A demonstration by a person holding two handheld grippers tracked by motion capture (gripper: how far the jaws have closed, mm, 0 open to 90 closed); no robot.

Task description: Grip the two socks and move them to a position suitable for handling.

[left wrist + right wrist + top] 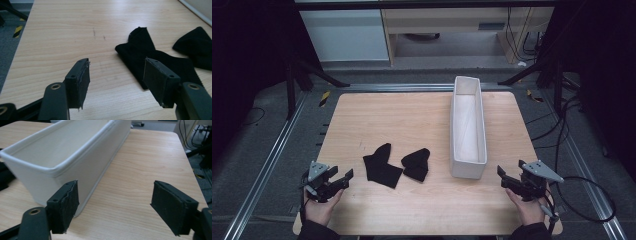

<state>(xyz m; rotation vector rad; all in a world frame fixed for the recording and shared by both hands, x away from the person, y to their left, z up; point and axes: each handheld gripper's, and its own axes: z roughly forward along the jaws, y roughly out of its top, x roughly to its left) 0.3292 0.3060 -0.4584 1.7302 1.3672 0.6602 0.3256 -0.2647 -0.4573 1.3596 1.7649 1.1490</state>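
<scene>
Two black socks lie on the wooden table (pixel 412 120): a flat one (pixel 382 165) (pixel 155 62) and a bunched one (pixel 417 164) (pixel 197 47) to its right. A long white bin (pixel 468 127) (pixel 65 157) stands right of them, empty inside. My left gripper (pixel 343 178) (pixel 116 82) hovers open at the table's front left, pointing at the flat sock, nothing between its jaws. My right gripper (pixel 504 176) (pixel 115 207) is open at the front right, just beside the bin's near corner, holding nothing.
Metal rails (pixel 267 165) run along both sides of the table. Cables (pixel 582 195) trail on the grey floor at the right. A cabinet (pixel 344 35) and tripod legs (pixel 319 75) stand beyond the far edge.
</scene>
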